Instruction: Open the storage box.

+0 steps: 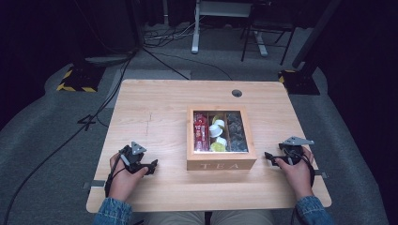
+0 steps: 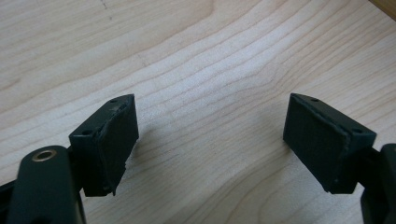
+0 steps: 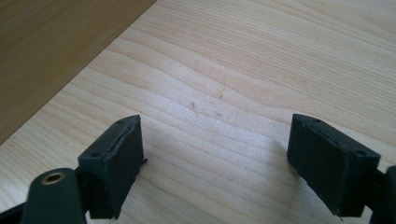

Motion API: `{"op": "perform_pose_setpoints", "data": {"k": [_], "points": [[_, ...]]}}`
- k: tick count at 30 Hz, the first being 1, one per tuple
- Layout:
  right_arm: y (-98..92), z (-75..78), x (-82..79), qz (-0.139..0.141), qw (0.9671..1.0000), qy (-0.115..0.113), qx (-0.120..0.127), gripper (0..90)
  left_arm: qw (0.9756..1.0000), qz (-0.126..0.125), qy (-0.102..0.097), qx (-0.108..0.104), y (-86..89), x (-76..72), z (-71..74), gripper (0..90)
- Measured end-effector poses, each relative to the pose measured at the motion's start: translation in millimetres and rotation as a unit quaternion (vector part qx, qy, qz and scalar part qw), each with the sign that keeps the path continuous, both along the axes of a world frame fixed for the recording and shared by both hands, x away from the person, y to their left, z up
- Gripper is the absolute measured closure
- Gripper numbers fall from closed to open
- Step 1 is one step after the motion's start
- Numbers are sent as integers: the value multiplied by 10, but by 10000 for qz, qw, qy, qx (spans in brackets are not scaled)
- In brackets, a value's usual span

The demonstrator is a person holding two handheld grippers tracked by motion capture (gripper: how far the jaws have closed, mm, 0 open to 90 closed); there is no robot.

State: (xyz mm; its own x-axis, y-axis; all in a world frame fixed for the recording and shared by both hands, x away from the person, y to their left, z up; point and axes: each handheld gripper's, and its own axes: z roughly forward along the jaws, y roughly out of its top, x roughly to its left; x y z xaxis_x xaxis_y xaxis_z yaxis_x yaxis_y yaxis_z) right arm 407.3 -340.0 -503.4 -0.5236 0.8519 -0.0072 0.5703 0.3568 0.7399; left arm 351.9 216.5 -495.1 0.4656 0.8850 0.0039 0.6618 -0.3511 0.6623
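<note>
On the wooden table (image 1: 155,108), a tea box (image 1: 221,165) with a clear lid sits right of centre, near the front edge. Left of it rests the left gripper (image 1: 151,167), jaws spread wide and empty. Right of the box, the right gripper (image 1: 270,158) lies likewise wide open, holding nothing, both pointing toward the box.

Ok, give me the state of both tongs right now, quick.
Left tongs: open, holding nothing, over bare table.
Right tongs: open, holding nothing, beside the tea box.
</note>
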Motion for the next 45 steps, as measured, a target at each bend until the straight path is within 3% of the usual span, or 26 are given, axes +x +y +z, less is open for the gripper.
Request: {"op": "perform_pose_setpoints", "data": {"k": [14, 28, 33, 37, 45], "points": [[-1, 0, -15, -6, 10000, 8, 10, 185, 9994, -198, -192, -185, -112, -79, 307, 232], [-2, 0, -15, -8, 10000, 8, 15, 185, 9954, -459, -464, -697, -268, -215, 648, 265], [-2, 0, -15, -6, 10000, 7, 15, 185, 9943, -628, -486, -707, -340, -250, 709, 265], [-2, 0, -15, -5, 10000, 6, 14, 185, 9916, -835, -550, -818, -449, -300, 787, 266], [-2, 0, -15, -6, 10000, 7, 14, 185, 9835, -1387, -562, -1014, -681, -421, 898, 275]]}}
